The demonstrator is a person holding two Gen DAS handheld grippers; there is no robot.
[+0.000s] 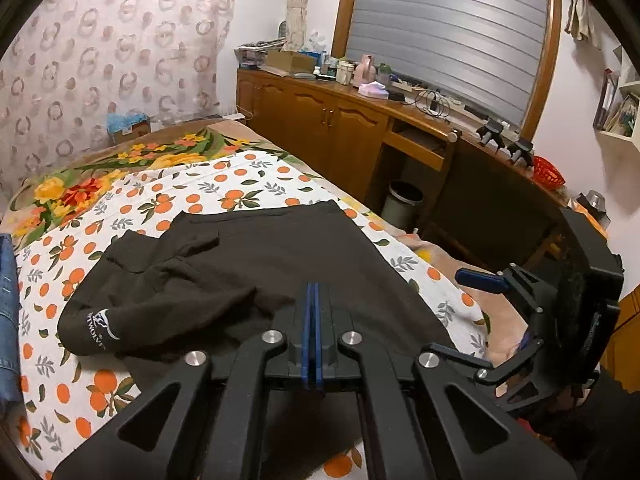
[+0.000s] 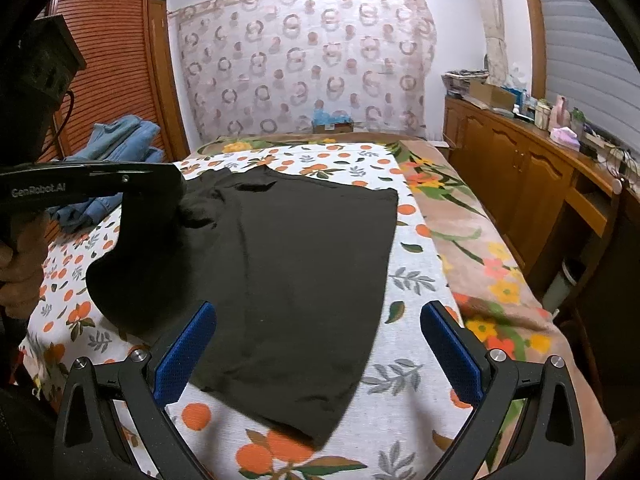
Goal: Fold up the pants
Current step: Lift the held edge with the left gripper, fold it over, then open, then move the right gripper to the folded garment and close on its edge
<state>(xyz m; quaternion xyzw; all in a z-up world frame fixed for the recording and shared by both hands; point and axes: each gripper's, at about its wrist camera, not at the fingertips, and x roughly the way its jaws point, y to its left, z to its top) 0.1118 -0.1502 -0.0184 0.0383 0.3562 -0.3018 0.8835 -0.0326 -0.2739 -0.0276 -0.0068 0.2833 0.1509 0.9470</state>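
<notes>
Black pants (image 2: 304,272) lie spread on the orange-print sheet (image 2: 404,288) on the bed. In the left wrist view the pants (image 1: 248,264) have a bunched part at the left with a white logo (image 1: 100,324). My left gripper (image 1: 313,292) is shut with its blue pads together; black cloth hangs under it, but whether it pinches the cloth is hidden. It also shows in the right wrist view (image 2: 132,184) at the left, with cloth draped below. My right gripper (image 2: 316,320) is open and empty above the pants' near end.
Blue jeans (image 2: 116,144) are piled at the bed's far left. A wooden cabinet (image 1: 344,120) with clutter runs along the right of the bed. A bin (image 1: 402,200) stands under it. A floral blanket (image 2: 476,240) lies beside the sheet.
</notes>
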